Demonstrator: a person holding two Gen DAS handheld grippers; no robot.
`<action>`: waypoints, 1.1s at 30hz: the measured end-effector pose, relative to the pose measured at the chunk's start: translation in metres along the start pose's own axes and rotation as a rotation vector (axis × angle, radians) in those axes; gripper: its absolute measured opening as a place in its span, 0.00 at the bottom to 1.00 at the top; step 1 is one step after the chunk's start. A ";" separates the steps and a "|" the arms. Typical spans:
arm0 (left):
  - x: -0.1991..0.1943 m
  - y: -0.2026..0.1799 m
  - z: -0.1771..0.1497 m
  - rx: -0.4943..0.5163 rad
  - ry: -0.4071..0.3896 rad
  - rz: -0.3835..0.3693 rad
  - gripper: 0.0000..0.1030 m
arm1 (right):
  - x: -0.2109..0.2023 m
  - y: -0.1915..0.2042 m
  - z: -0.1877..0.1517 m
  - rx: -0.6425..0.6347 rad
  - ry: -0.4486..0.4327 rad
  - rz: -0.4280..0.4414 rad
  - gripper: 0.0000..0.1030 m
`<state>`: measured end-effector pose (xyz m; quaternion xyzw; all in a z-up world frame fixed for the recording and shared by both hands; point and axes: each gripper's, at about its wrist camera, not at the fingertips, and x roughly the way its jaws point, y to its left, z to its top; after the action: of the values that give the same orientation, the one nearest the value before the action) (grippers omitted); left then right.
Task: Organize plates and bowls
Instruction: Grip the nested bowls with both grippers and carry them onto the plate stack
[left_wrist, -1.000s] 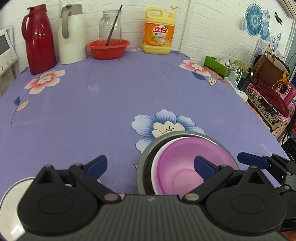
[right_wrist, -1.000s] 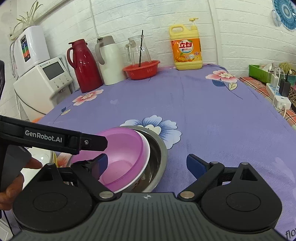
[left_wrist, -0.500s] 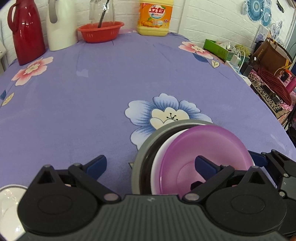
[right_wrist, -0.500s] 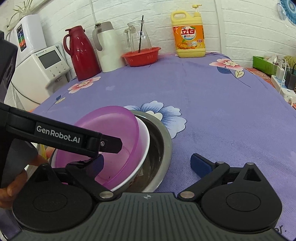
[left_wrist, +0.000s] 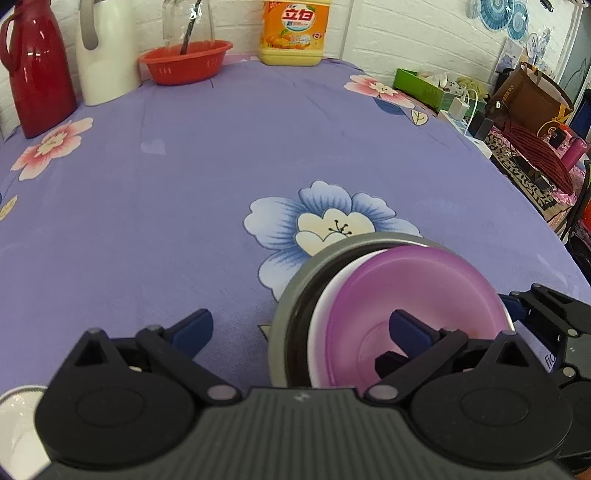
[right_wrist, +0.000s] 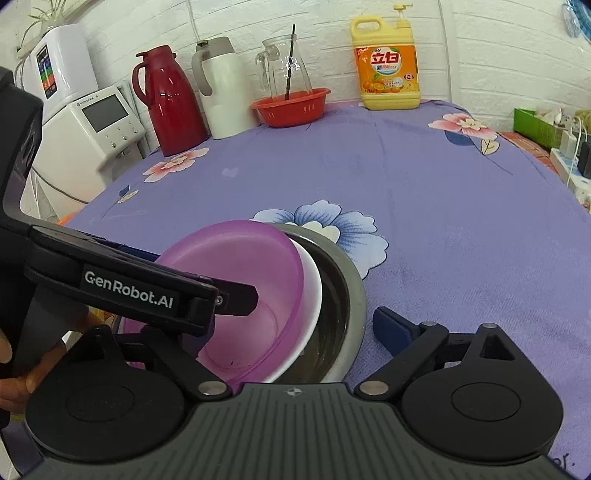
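Observation:
A purple plastic bowl (left_wrist: 413, 295) sits tilted inside a white bowl (left_wrist: 328, 295), and both rest in a steel bowl (left_wrist: 295, 295) on the purple flowered tablecloth. The stack also shows in the right wrist view: purple bowl (right_wrist: 243, 266), white bowl (right_wrist: 312, 295), steel bowl (right_wrist: 351, 295). My left gripper (left_wrist: 299, 326) is open, its right finger over the purple bowl, its left finger over the cloth. My right gripper (right_wrist: 291, 328) is open and straddles the stack's near rim. The left gripper's arm crosses the right wrist view above the purple bowl.
At the table's back stand a red jug (right_wrist: 170, 99), a white jug (right_wrist: 221, 88), a red basket (right_wrist: 291, 107) with a glass pitcher, and a detergent bottle (right_wrist: 388, 62). A white plate edge (left_wrist: 14, 417) lies at lower left. Clutter lies beyond the right edge.
Both grippers have moved closer to the bowl stack. The purple bowl has tipped up more on its side inside the white bowl. Both grippers stay open.

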<state>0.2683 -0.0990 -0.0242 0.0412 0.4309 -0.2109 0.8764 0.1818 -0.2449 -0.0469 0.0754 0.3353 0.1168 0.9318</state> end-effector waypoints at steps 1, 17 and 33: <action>0.000 0.000 0.000 0.000 -0.002 -0.001 0.98 | 0.000 0.000 -0.001 -0.001 -0.007 -0.001 1.00; -0.006 -0.008 -0.009 -0.070 -0.025 -0.097 0.73 | -0.006 0.011 -0.008 0.000 -0.041 0.010 0.99; -0.034 -0.029 -0.011 -0.124 -0.073 -0.152 0.61 | -0.040 0.014 -0.007 0.021 -0.092 -0.053 1.00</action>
<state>0.2297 -0.1108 -0.0014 -0.0538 0.4129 -0.2512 0.8738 0.1454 -0.2418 -0.0250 0.0815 0.2954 0.0850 0.9481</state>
